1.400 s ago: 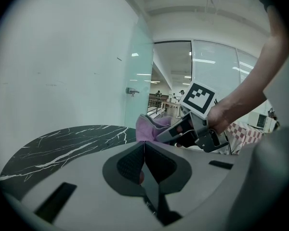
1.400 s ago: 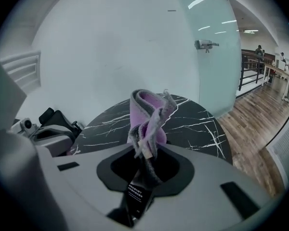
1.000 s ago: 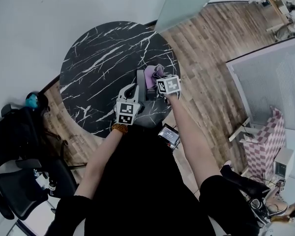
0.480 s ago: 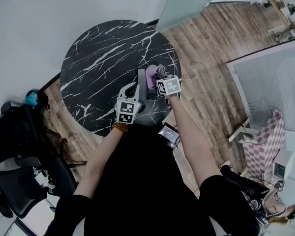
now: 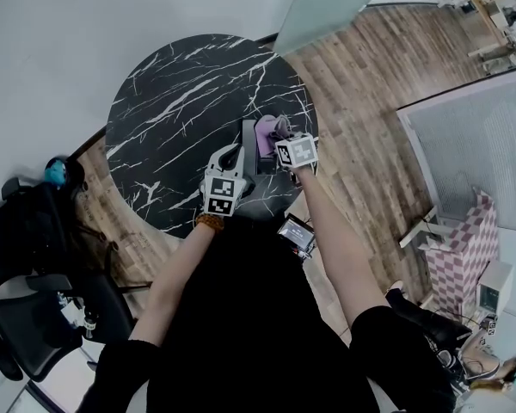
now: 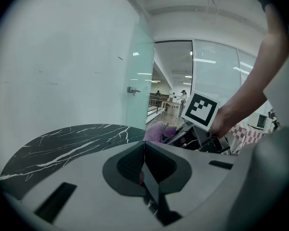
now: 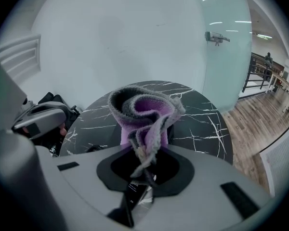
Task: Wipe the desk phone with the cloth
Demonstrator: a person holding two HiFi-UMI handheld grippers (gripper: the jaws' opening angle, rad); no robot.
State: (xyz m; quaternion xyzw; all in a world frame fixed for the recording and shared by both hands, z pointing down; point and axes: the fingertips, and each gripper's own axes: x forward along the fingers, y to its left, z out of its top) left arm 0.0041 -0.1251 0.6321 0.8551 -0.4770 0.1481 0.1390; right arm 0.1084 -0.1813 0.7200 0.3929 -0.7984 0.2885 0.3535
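Observation:
The dark grey desk phone [image 5: 248, 147] stands at the near right of the round black marble table [image 5: 181, 93]. A purple and grey cloth [image 7: 144, 112] is bunched up in my right gripper [image 7: 144, 170], which is shut on it. From the head view, the cloth [image 5: 266, 132] rests at the phone's right side, just past the right gripper [image 5: 280, 138]. My left gripper [image 5: 231, 157] sits at the phone's near left side. Its jaws [image 6: 144, 160] are closed together, with nothing that I can make out between them. The cloth [image 6: 157, 131] shows beyond them.
Black office chairs [image 5: 34, 231] and a blue object [image 5: 55, 175] crowd the floor left of the table. A small device with a lit screen [image 5: 295, 235] lies below the table's near edge. Wood floor, a glass partition [image 5: 327, 7] and a checkered box [image 5: 464, 248] lie to the right.

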